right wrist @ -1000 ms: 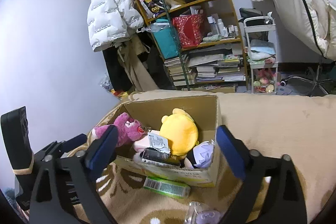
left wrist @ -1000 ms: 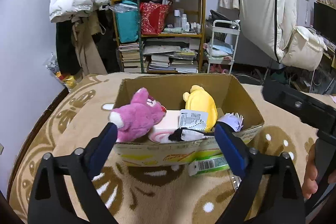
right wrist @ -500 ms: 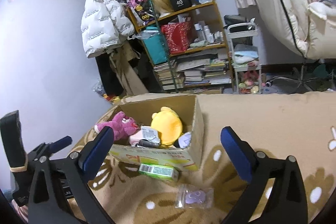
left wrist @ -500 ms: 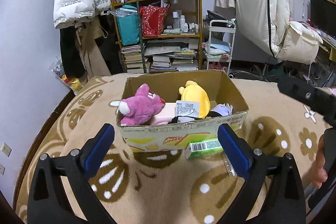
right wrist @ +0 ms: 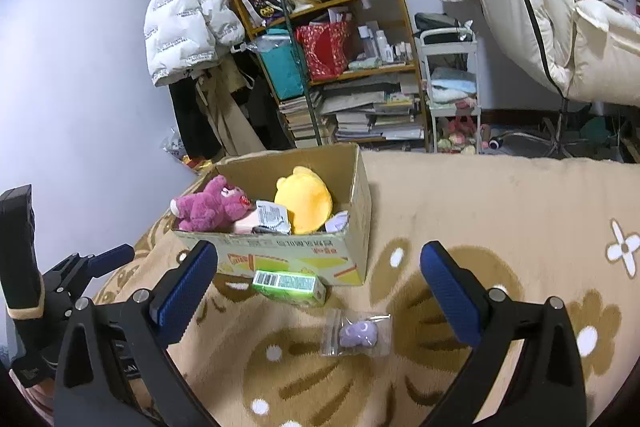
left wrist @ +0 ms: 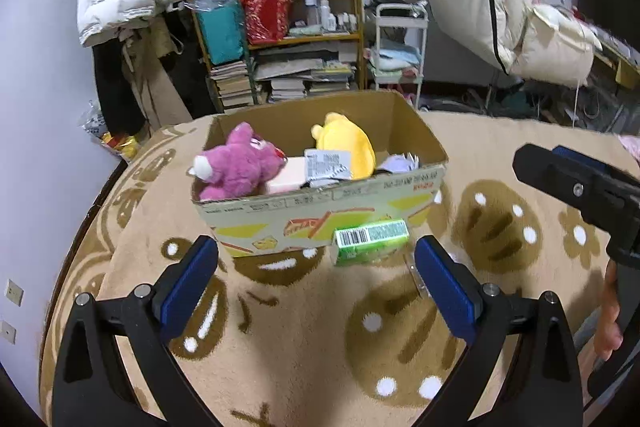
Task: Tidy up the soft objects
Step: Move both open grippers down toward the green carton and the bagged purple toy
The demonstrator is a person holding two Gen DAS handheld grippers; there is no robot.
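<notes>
Between the wide-apart fingers of the right gripper [right wrist: 319,283] lies a small purple toy in a clear bag [right wrist: 357,333]. Past them, the cardboard box [right wrist: 296,259] holds a pink plush [right wrist: 208,205] and yellow plush [right wrist: 306,199]. Left gripper [left wrist: 316,269] gapes, holding nothing

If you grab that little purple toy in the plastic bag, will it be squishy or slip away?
The purple toy looks rounded and soft, so it would probably squash a bit. Its clear bag looks glossy and loose, so the pads might pinch only film and it could slide. It lies flat on the rug, so it seems unlikely to roll.
</notes>
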